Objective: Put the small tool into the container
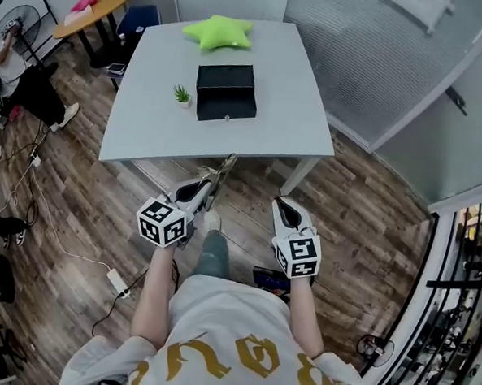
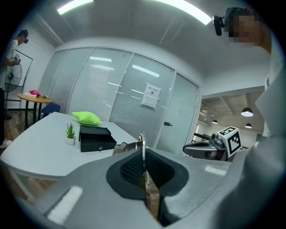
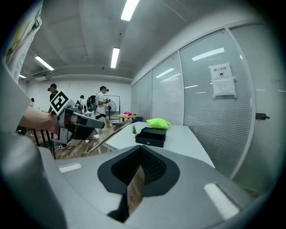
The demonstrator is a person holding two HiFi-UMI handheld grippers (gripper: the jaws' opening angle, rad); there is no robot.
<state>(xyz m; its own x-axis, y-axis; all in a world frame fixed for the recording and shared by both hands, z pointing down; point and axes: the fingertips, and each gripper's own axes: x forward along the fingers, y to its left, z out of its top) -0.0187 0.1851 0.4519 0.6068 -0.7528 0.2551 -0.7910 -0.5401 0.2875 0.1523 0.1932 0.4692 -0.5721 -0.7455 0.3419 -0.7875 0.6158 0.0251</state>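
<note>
1. Jaws of left gripper (image 1: pixel 199 191): pinched on the small tool (image 1: pixel 223 172), a thin metal strip seen edge-on between the pads. Jaws of right gripper (image 1: pixel 284 208): pressed together, empty.
2. Ahead: grey table (image 1: pixel 140 116) on wood-plank floor (image 1: pixel 361 227), with frosted glass partitions beyond.
3. On the table: black container (image 1: pixel 226 91), potted plant (image 1: pixel 182 94) just beside it, and green star cushion (image 1: pixel 219 32) behind.
4. Tool tip near the table's front edge, well apart from the container.

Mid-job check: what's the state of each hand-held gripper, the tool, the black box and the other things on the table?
left hand-held gripper: shut on the small tool.
small tool: clamped, off the table, pointing toward it.
right hand-held gripper: shut, nothing between the jaws.
black container: closed, on the table.
potted plant: upright, beside the container.
green cushion: lying near the table's far edge.
</note>
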